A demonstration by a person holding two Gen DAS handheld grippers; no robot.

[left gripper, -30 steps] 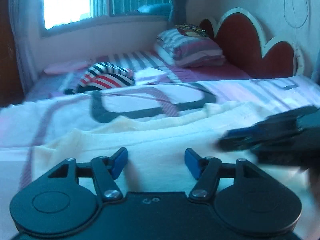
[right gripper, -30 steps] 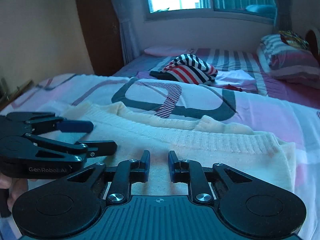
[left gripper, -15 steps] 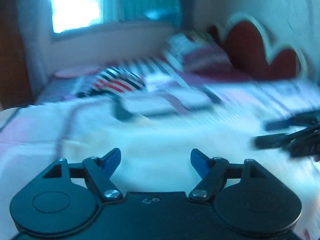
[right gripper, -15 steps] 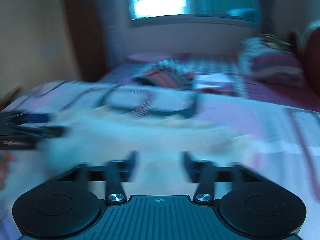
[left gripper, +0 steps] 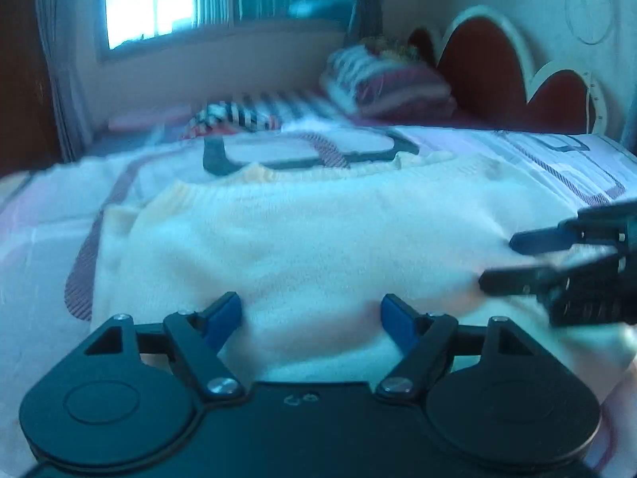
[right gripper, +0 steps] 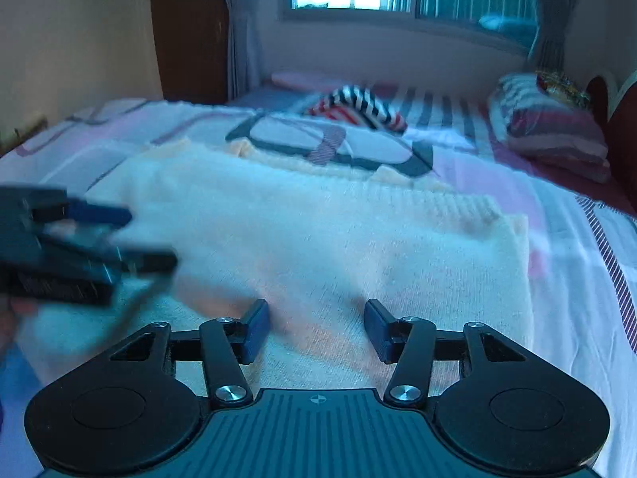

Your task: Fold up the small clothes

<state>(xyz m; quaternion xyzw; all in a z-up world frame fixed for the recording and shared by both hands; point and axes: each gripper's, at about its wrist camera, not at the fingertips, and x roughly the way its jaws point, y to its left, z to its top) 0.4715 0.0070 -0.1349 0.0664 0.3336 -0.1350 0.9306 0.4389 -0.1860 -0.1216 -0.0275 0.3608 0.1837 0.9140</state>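
Cream knit sweater [left gripper: 318, 235] is lying flat on the patterned bedspread [right gripper: 589, 279], and we're hovering both grippers over its near edge. Left gripper [left gripper: 311, 315] is spread wide, nothing between its fingers. Right gripper [right gripper: 316, 328] has just been closing partway (jaws apart, pads off the knit). Striped garment [right gripper: 358, 107] is sitting further back.

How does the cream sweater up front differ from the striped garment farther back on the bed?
The cream sweater is one plain pale colour; the striped garment is dark and white with red bands. The cream sweater lies spread flat near both tools; the striped garment sits bunched in a heap beyond it. The cream sweater covers far more of the bed. Both rest on the bed, ungripped.
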